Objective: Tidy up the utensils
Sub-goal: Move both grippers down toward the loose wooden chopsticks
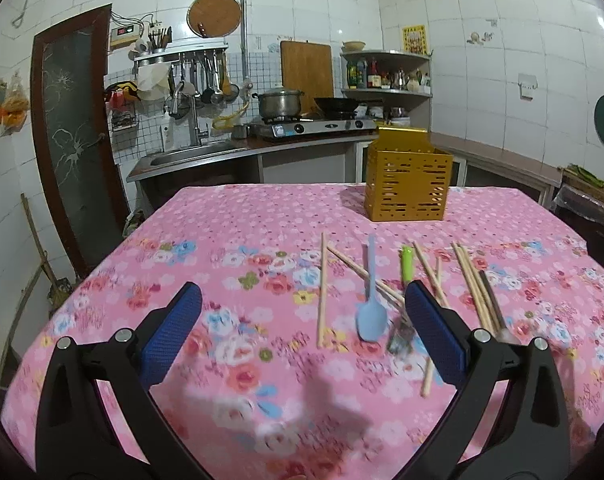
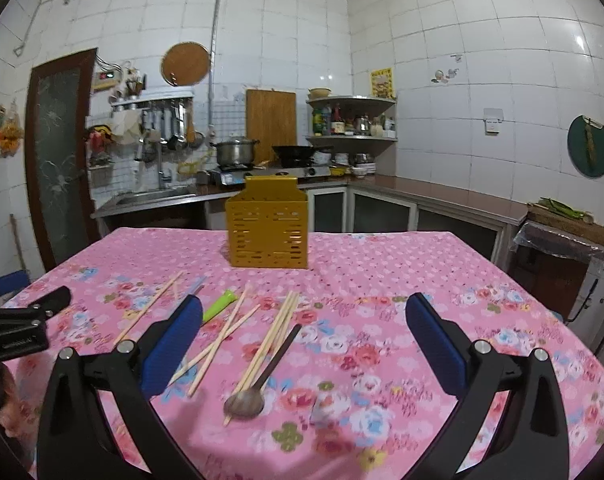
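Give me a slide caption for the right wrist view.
Open right gripper above scattered chopsticks and dark spoon, yellow holder behind.

No text anywhere is clear enough to read.

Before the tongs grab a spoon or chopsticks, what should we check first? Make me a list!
1. Left tongs open and holding nothing: ok.
2. Right tongs open and holding nothing: ok.
3. Yellow holder standing upright on the pink tablecloth: ok.
4. Blue spoon free to lift: not ok, it lies across a chopstick.
5. Dark spoon free to lift: not ok, it touches the chopstick bundle.
6. Holder has room inside: cannot tell.
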`<state>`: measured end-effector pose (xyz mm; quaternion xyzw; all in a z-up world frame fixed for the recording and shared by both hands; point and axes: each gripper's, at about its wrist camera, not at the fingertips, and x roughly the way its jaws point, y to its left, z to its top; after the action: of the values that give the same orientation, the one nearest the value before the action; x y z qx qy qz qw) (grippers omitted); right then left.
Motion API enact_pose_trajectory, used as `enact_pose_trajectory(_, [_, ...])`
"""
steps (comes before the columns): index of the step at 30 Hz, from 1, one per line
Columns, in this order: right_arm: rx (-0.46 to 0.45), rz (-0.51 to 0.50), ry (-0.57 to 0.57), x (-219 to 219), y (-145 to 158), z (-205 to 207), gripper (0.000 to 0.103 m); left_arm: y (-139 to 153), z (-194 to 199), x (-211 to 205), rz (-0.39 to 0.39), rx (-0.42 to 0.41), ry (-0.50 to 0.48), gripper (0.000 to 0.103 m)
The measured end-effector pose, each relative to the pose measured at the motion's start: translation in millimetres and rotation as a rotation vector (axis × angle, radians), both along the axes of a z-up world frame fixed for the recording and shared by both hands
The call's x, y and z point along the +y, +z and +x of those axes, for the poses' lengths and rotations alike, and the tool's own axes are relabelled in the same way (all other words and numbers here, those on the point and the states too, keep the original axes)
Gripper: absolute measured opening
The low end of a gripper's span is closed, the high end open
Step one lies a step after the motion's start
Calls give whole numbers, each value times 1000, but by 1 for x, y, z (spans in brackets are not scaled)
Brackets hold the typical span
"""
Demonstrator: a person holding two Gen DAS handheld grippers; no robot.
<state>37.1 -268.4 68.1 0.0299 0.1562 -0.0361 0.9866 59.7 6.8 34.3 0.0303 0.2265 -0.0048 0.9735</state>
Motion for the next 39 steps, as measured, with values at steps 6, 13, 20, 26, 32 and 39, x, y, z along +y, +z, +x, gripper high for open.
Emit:
enact_pose_trajectory(6, [85,-20,-12,2,3,54,99,11,48,10,4,44,-11,98])
enact_pose_trajectory(13, [217,-34,-35,3,-21,124,99,-4,118,15,-52,182,-39,98])
enact_pose_trajectory(20, [353,-15,-61,-9,-58,174,99,-30,167,12,-82,298,-68,98])
enact_pose_trajectory(26, [446,-13,-51,-10,-83,206,92,-51,197,7,-113,371,-83,96])
enact_pose_trajectory(32, [519,7,-30,-11,-101,225,69,-65,221,3,-119,435,-106,83])
enact_pose_trajectory(39, [544,68,12,-14,-103,231,46,-77,235,2,-137,499,-132,66])
